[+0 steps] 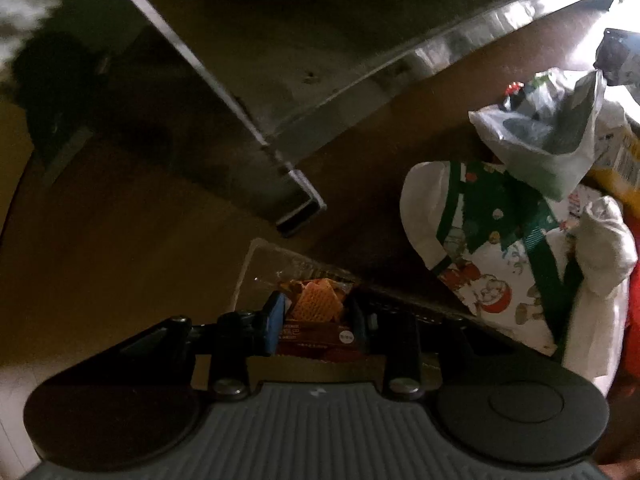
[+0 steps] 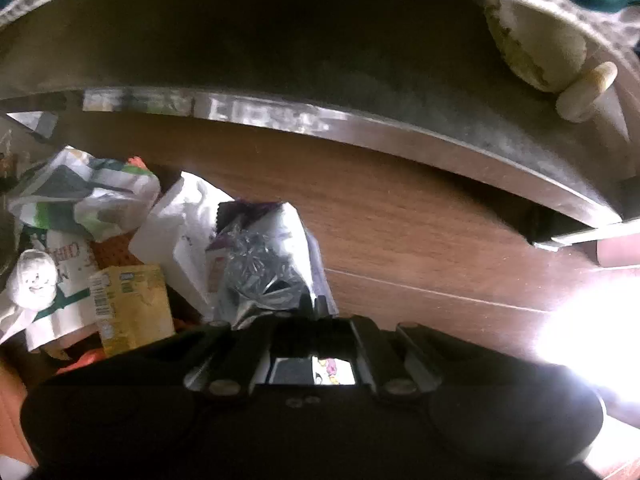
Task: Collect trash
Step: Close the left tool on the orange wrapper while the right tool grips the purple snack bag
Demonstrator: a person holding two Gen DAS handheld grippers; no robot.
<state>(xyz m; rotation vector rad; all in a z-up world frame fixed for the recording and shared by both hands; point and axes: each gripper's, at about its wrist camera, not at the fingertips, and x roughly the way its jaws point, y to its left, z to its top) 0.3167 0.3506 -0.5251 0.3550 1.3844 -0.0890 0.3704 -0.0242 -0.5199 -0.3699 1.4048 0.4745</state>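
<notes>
My left gripper (image 1: 316, 316) is shut on a clear plastic wafer packet (image 1: 316, 300) with orange wafers showing and a brown label, held above the wooden floor. My right gripper (image 2: 312, 308) is shut on a silver foil snack bag (image 2: 264, 264) with purple print, held beside a heap of trash. The heap holds a Christmas-print paper bag (image 1: 492, 248), a crumpled white plastic bag (image 1: 548, 136) and a yellow carton (image 2: 132, 304). The right fingertips are mostly hidden behind the foil bag.
A metal table frame with a square leg (image 1: 296, 204) stands over the wooden floor (image 2: 400, 220). A crumpled green-and-white wrapper (image 2: 88, 196) and a white tissue wad (image 2: 34, 276) lie in the heap. Bright glare covers the right side of the right wrist view (image 2: 592, 332).
</notes>
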